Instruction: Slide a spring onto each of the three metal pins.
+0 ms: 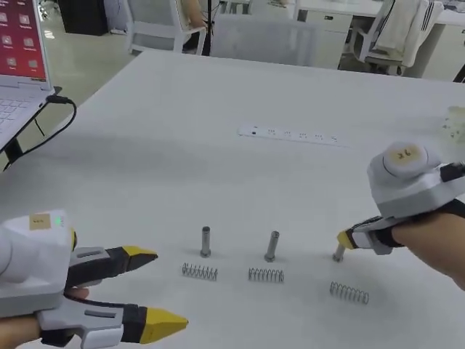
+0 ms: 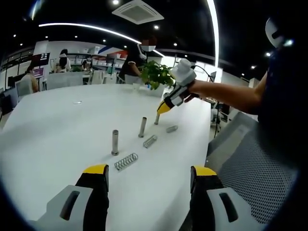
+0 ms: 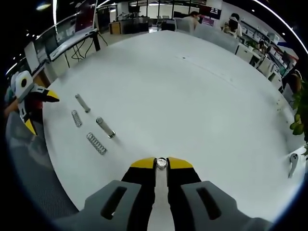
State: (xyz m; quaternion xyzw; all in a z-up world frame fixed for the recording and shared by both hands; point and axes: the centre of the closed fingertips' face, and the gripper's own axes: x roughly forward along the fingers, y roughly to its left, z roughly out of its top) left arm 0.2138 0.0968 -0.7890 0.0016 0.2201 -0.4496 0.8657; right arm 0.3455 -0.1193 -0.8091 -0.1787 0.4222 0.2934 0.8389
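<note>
Springs lie flat on the white table, lengthwise along the row, one before the middle pin and each neighbour. Left of that pin the left gripper gapes empty. Its own view has the left spring just ahead. The right gripper pinches the right pin, with the office beyond.

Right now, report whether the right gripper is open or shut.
Shut on the rightmost pin: the right gripper has its yellow tips closed against the pin's head.

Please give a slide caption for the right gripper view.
Right tool shut on one pin; two more pins and two springs sit free at left.
</note>
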